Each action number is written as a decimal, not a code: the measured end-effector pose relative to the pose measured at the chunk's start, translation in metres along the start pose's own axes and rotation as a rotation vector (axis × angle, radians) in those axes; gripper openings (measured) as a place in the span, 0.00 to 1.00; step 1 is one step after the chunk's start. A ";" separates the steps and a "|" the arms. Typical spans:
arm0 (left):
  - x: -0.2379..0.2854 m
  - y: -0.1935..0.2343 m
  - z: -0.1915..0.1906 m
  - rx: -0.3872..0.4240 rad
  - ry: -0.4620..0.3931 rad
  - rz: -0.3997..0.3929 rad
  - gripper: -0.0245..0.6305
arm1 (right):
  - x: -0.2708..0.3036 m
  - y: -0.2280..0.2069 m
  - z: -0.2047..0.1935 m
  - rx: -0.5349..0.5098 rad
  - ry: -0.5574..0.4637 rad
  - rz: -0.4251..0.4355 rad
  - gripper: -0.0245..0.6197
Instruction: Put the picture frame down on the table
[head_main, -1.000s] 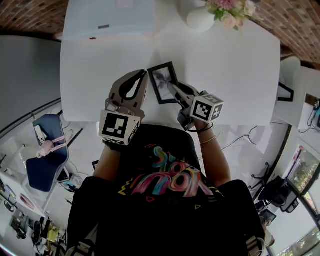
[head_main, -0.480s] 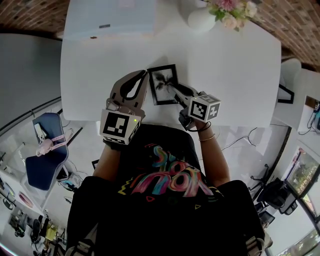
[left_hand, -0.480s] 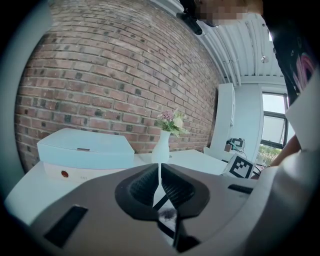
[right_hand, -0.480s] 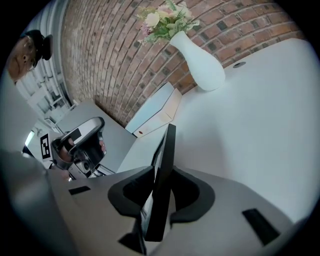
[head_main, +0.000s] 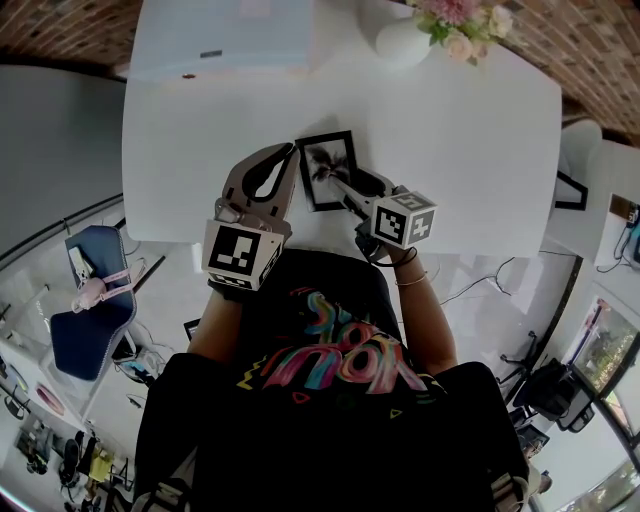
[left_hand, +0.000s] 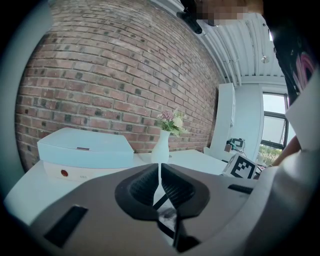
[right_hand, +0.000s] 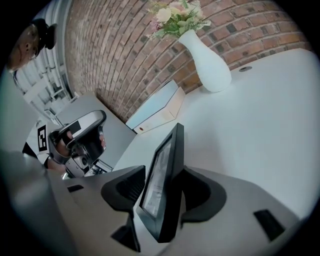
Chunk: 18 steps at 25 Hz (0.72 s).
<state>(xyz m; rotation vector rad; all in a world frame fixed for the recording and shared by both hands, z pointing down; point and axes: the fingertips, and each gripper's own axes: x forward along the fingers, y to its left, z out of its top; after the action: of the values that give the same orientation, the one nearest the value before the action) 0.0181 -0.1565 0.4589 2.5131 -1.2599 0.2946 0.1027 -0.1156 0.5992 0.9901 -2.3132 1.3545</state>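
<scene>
Near table (head_main: 470, 150) edge, picture frame (head_main: 325, 168) base hidden, vase (head_main: 400, 42) cropped

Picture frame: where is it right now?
In the head view, the picture frame is upright near the white table's near edge, between the jaws of the right gripper, which have just been opening; the left gripper is beside it.

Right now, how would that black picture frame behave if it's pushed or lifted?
The picture frame looks thin with a black border, so probably stiff and light. Its shiny front may be glass: fragile, slippery. Narrow edge-on, it would likely tip easily.
</scene>
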 end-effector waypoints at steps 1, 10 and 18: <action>0.000 0.000 0.000 0.000 0.000 -0.001 0.09 | 0.000 0.000 0.001 -0.008 -0.006 -0.005 0.40; 0.003 0.002 0.001 0.000 0.004 -0.011 0.09 | -0.010 -0.008 0.019 0.004 -0.137 -0.035 0.46; 0.008 0.002 0.000 0.001 0.008 -0.019 0.09 | -0.023 -0.025 0.026 0.030 -0.188 -0.078 0.46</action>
<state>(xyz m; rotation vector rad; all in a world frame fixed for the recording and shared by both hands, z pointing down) 0.0213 -0.1631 0.4616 2.5208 -1.2328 0.3001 0.1383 -0.1361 0.5895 1.2528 -2.3649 1.3200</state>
